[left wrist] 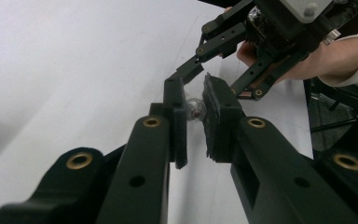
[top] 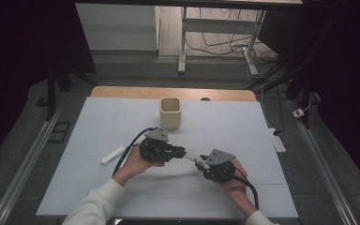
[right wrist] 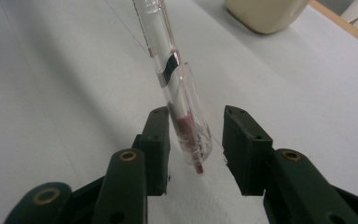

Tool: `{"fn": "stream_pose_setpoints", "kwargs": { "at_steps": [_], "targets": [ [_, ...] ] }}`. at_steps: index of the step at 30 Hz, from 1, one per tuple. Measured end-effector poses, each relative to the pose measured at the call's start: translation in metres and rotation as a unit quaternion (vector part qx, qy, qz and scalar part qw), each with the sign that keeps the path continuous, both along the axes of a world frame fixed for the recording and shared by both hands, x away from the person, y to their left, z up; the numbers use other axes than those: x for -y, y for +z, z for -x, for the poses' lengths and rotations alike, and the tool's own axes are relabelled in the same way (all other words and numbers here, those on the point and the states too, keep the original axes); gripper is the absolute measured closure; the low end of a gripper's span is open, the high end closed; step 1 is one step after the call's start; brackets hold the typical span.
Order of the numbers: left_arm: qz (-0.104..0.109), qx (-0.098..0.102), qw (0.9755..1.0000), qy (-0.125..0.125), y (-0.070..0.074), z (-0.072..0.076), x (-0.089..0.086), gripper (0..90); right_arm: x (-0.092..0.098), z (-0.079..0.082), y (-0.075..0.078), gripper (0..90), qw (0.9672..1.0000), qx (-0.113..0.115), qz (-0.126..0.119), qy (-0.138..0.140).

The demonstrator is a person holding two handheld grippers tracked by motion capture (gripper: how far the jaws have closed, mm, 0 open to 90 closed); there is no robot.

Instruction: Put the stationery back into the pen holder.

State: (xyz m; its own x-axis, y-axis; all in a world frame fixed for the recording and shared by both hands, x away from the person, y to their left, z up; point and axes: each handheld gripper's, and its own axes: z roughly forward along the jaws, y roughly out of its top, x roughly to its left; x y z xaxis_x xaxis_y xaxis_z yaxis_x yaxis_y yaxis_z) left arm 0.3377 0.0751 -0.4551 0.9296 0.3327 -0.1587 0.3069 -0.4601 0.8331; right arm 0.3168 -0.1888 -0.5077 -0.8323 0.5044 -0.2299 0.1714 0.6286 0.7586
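**One clear pen, held between two grippers**

There is one transparent pen (right wrist: 179, 93) with a red tip, held above the white table (top: 98, 126). The left gripper (top: 180, 151) has its jaws clamped narrow on the pen's end. The right gripper (right wrist: 196, 140) has parted jaws with the clear cap end between them, the right pad off it. One beige cup (top: 170, 112) stands behind the grippers, and one white cap-like stick (top: 113, 155) lies left of the left hand (top: 136, 164). Nothing stands between cup and grippers.

text: none legible | labels: none | brands: none | numbers/signs: none
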Motion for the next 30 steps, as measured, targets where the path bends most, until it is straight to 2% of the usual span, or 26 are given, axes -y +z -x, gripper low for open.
{"fn": "stream_pose_setpoints", "kwargs": {
  "at_steps": [4,8,16,21,24,30],
  "targets": [
    [0.004,0.003,1.0,0.005,0.001,0.0,-0.003,79.2,0.002,0.0,0.002,56.4,0.9999,0.001,-0.01,0.003],
    [0.008,0.004,0.9999,0.01,0.003,-0.001,-0.006,79.2,0.005,0.0,0.003,54.6,0.9997,-0.008,-0.024,0.0],
    [0.013,0.006,0.9997,0.018,0.005,-0.002,-0.012,79.1,0.028,0.002,0.005,50.5,0.998,-0.027,-0.054,-0.021],
    [0.017,0.008,0.9996,0.024,0.006,-0.003,-0.015,79.2,0.049,0.008,0.005,49.1,0.9972,-0.029,-0.052,-0.045],
    [0.018,0.009,0.9995,0.025,0.007,-0.003,-0.016,79.2,0.061,0.01,0.005,48.8,0.9962,-0.029,-0.061,-0.055],
    [0.021,0.011,0.9993,0.029,0.008,-0.004,-0.019,79.2,0.074,0.009,0.004,48.6,0.9949,-0.032,-0.06,-0.074]
  ]
}}
